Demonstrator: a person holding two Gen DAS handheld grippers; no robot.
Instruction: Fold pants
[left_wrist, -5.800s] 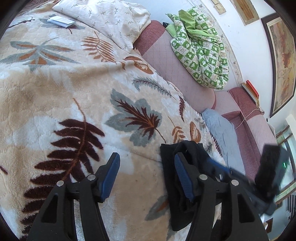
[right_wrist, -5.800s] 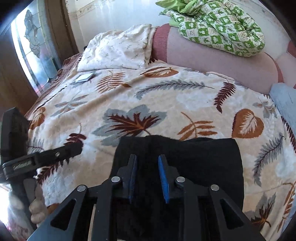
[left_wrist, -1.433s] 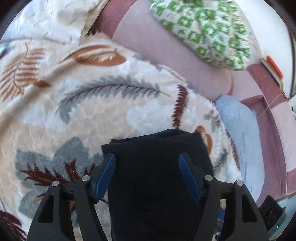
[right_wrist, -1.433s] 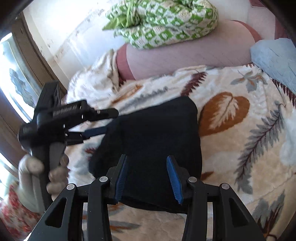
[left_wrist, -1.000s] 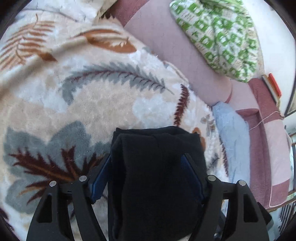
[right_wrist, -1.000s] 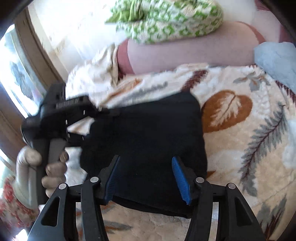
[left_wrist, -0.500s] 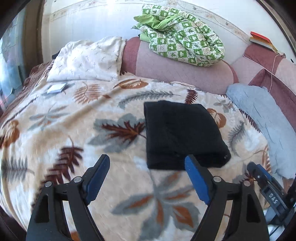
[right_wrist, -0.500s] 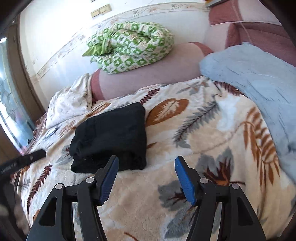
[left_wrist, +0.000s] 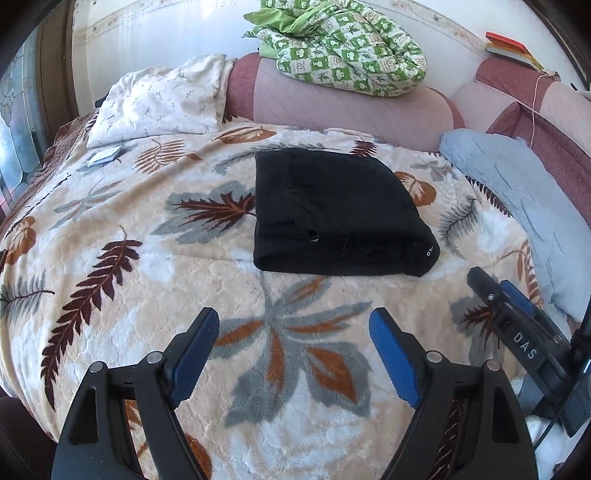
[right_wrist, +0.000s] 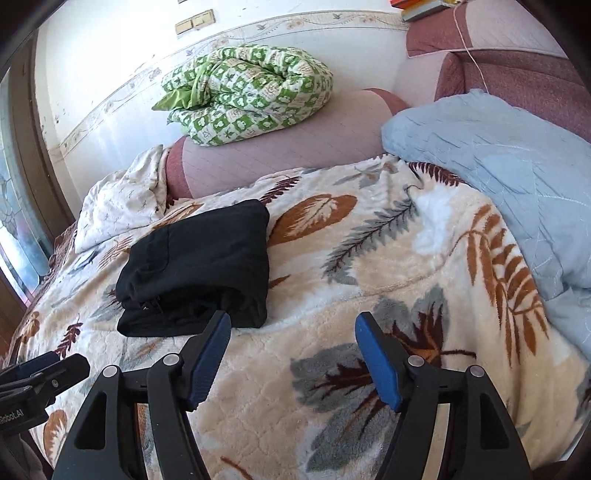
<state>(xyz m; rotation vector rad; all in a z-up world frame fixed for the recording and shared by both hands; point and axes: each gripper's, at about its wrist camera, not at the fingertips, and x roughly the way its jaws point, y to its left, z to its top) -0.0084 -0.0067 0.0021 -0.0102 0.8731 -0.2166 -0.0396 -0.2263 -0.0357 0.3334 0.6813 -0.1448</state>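
The black pants (left_wrist: 332, 214) lie folded in a thick rectangle on the leaf-patterned blanket (left_wrist: 155, 266); they also show in the right wrist view (right_wrist: 199, 266). My left gripper (left_wrist: 293, 334) is open and empty, hovering well short of the pants. My right gripper (right_wrist: 293, 334) is open and empty, to the right of the pants and nearer than them. The right gripper's body (left_wrist: 517, 332) shows at the lower right of the left wrist view. The left gripper's tip (right_wrist: 40, 373) shows at the lower left of the right wrist view.
A green checked quilt (left_wrist: 343, 48) rests on the pink headboard bolster (left_wrist: 351, 110). A white pillow (left_wrist: 159, 103) lies at the back left, a pale blue pillow (right_wrist: 506, 170) at the right. A small packet (left_wrist: 105, 157) lies near the white pillow.
Both grippers have let go of the pants and drawn back from the bed. The pants now lie alone, folded, farther from both cameras.
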